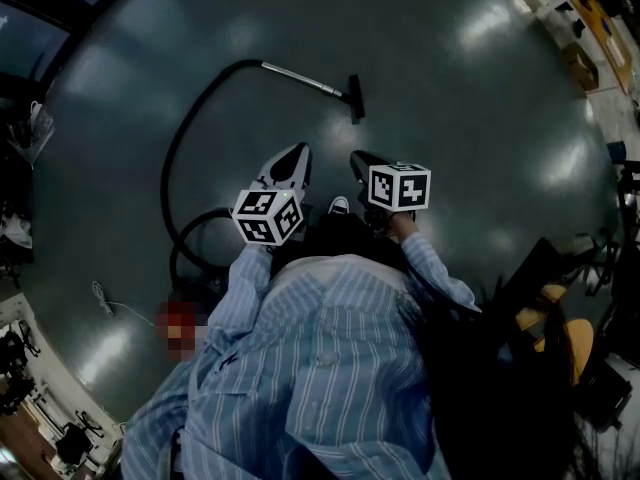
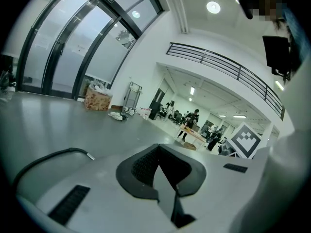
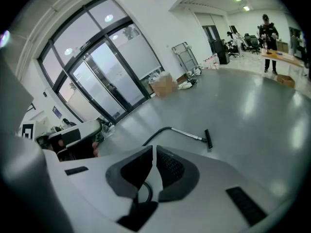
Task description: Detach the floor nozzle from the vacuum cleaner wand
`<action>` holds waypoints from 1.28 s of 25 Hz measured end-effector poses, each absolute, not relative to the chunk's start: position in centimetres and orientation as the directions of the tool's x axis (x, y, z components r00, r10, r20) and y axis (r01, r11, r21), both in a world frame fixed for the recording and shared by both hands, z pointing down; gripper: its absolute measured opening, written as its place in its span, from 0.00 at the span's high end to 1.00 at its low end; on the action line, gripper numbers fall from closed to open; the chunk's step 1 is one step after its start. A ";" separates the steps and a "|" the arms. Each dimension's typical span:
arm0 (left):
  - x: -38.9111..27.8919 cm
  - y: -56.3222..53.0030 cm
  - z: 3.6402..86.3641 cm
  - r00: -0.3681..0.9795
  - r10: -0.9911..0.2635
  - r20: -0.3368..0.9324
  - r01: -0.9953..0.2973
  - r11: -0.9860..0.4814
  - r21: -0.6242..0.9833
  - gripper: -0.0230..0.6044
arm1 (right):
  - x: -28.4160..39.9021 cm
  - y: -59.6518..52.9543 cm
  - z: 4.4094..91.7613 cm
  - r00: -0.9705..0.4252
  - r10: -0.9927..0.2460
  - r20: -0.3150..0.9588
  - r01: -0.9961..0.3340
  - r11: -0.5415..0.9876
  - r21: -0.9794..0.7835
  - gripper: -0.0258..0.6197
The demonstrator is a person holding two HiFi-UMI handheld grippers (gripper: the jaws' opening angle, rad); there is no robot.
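Glossy floor [image 1: 450, 118] by glass doors [image 3: 102, 72] bears wand [image 1: 300, 78], floor nozzle [image 1: 355, 98] — left gripper [image 2: 158, 164], right gripper [image 3: 151, 164] jaws clenched empty.

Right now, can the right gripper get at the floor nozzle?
Probably not yet. The right gripper, shut, is held well short of the floor nozzle, which lies ahead on the end of the wand. Only bare floor lies between.

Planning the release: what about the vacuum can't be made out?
Joint between floor nozzle and wand: too small, head view and right gripper view.
Far end of the hose: behind the person's sleeve, head view.
Floor nozzle, left gripper view: hidden by the body of the left gripper.
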State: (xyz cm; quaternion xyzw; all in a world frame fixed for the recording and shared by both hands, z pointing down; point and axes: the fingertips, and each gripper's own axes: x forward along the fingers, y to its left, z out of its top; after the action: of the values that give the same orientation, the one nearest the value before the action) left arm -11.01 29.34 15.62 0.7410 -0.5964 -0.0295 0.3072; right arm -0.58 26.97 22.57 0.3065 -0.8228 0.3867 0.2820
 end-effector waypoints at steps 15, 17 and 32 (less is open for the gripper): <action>-12.2 18.9 16.8 0.411 -0.823 0.392 -0.857 -0.203 0.473 0.95 | -1.7 17.9 24.1 -0.625 -0.339 0.703 -0.775 0.378 -0.507 0.91; -12.2 16.7 17.1 0.451 -0.798 0.401 -0.852 -0.251 0.459 0.95 | -1.8 16.2 24.3 -0.610 -0.361 0.705 -0.790 0.342 -0.509 0.91; -19.4 4.1 18.5 0.684 -0.592 0.427 -0.729 -0.532 0.430 0.95 | -10.4 4.8 24.2 -0.523 -0.516 0.679 -0.824 0.103 -0.557 0.91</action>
State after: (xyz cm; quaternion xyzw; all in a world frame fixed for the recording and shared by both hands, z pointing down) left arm -19.41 4.06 18.48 0.8677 -0.3807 0.1151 0.2981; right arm -10.44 4.78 24.22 0.4618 -0.7255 0.4848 0.1591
